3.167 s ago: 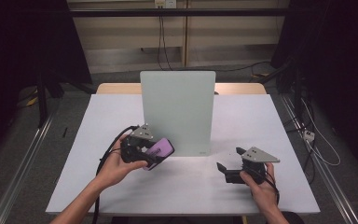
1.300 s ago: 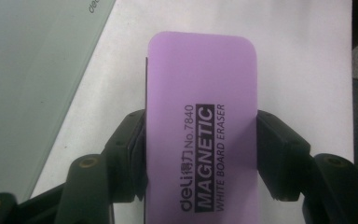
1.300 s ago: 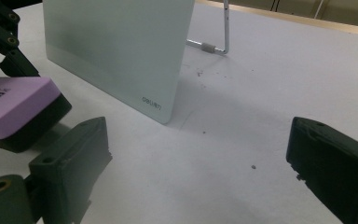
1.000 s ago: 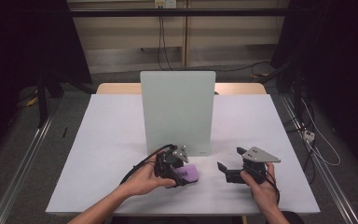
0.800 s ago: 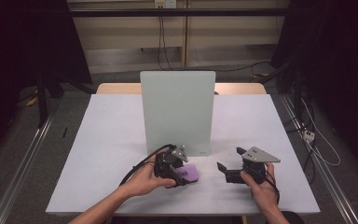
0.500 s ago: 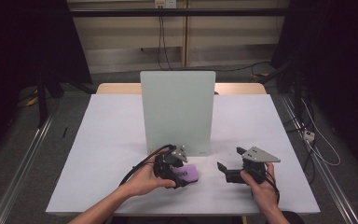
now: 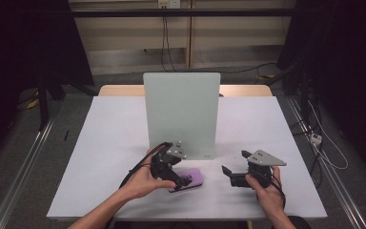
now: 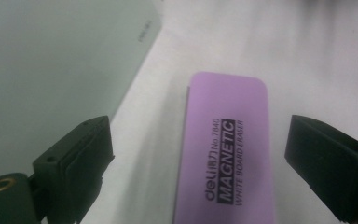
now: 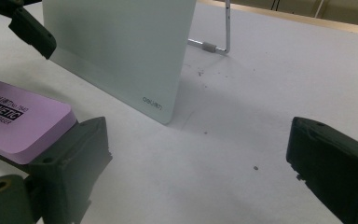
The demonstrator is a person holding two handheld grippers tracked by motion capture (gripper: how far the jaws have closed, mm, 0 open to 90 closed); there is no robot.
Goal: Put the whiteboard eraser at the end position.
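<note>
- Eraser (image 8: 226, 149), purple, lies flat on worktop (image 7: 114, 143) near the front edge, just before the upright whiteboard (image 7: 181, 112).
- My left tongs (image 7: 183, 180) have just been opening; spread, eraser between, untouched.
- My right tongs (image 7: 228, 172) spread, empty.
- Step: release. Next: back left tongs off without nudging it.

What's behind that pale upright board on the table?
From the right gripper view, a thin metal stand props the board from behind, resting on the white table. The board covers the rest of the table behind it, so anything else there stays unseen.
</note>
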